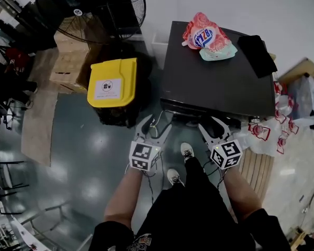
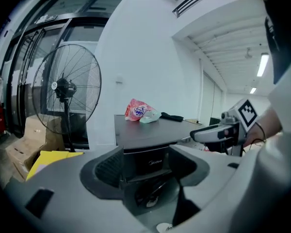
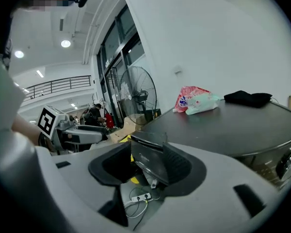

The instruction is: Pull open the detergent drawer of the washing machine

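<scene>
The washing machine [image 1: 214,72] is a dark, flat-topped box in front of me. Its upper front panel [image 2: 153,161] carries a small logo, and I cannot make out the detergent drawer's outline on it. My left gripper [image 1: 156,124] is open just before the machine's front left; in the left gripper view that panel shows between the open jaws of the left gripper [image 2: 146,165]. My right gripper [image 1: 212,123] hangs open at the front edge further right. In the right gripper view the right gripper [image 3: 146,165] frames the panel's corner [image 3: 150,154], contact unclear.
A red detergent bag [image 1: 204,35] and a black cloth [image 1: 257,54] lie on the machine's top. A yellow-lidded bin [image 1: 112,82] stands to its left, with a floor fan [image 1: 94,9] and cardboard boxes [image 1: 68,61] behind. A power strip [image 3: 138,196] with cables lies on the floor.
</scene>
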